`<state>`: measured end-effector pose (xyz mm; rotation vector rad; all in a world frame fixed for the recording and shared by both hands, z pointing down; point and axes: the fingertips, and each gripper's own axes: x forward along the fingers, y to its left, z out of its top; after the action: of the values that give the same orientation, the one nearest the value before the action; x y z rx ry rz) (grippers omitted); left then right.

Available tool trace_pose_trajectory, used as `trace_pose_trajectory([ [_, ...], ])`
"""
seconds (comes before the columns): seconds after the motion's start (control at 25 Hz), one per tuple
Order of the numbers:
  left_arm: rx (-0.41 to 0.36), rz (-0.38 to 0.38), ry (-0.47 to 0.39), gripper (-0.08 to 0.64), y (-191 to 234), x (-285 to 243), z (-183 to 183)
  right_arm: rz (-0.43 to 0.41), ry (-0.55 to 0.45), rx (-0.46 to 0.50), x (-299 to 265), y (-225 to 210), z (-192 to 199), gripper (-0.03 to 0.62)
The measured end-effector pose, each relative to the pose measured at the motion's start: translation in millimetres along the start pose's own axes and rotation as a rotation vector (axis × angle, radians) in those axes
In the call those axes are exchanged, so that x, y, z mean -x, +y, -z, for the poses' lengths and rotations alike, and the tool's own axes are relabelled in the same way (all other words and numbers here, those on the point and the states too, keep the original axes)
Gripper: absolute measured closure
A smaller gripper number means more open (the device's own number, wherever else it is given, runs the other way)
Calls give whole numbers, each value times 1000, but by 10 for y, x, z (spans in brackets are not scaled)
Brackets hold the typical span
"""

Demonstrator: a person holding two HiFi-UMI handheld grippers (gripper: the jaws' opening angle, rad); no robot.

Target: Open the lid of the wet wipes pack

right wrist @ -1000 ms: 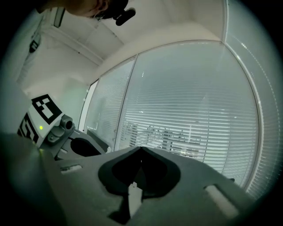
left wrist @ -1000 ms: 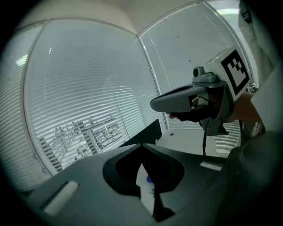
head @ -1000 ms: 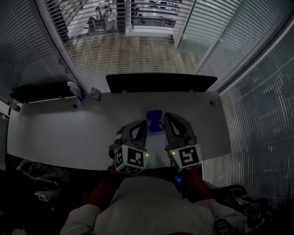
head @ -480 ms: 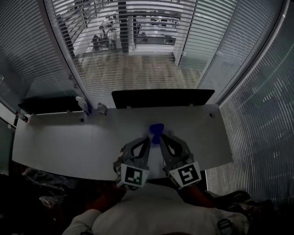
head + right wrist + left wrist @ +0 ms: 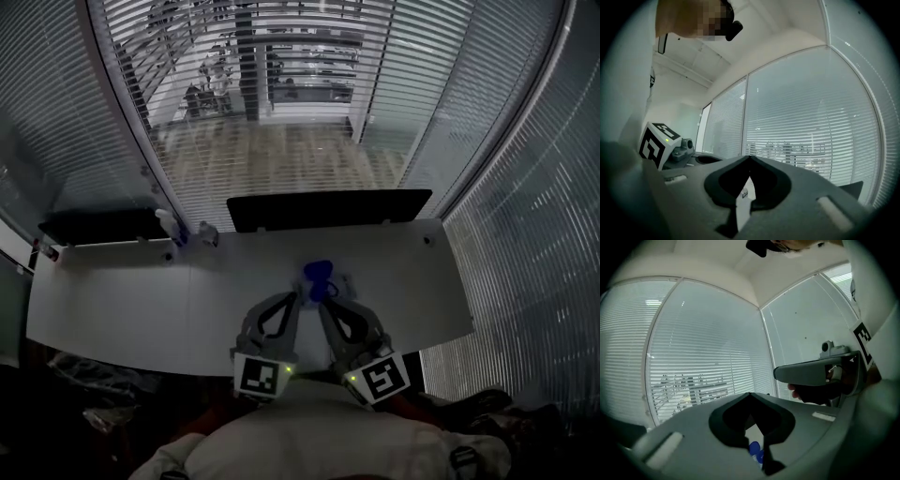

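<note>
The pack [image 5: 319, 275] hangs just above the table [image 5: 112, 300], near its front edge, at the tips of both tongs. Its blue part seems to run away from the person, toward the black panel [image 5: 328, 208]; the lid's facing cannot be told. The left gripper [image 5: 298, 294] is closed on the pack's white edge, blue showing below. The right gripper [image 5: 324, 298] is clamped on a printed white flap of it.

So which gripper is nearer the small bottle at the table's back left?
Left. The left gripper grips the wet wipes pack nearer the bottle; the right gripper grips its far side.
</note>
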<state>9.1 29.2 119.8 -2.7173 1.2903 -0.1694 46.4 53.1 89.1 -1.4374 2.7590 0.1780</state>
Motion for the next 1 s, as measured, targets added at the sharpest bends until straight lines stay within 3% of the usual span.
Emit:
trace_pose_trajectory([
  [0.36, 101, 18, -36, 558, -119, 18, 69, 13, 33, -57, 48, -8, 166, 592],
  [1.0, 106, 10, -35, 558, -155, 35, 7, -11, 31, -56, 85, -41, 145, 592],
])
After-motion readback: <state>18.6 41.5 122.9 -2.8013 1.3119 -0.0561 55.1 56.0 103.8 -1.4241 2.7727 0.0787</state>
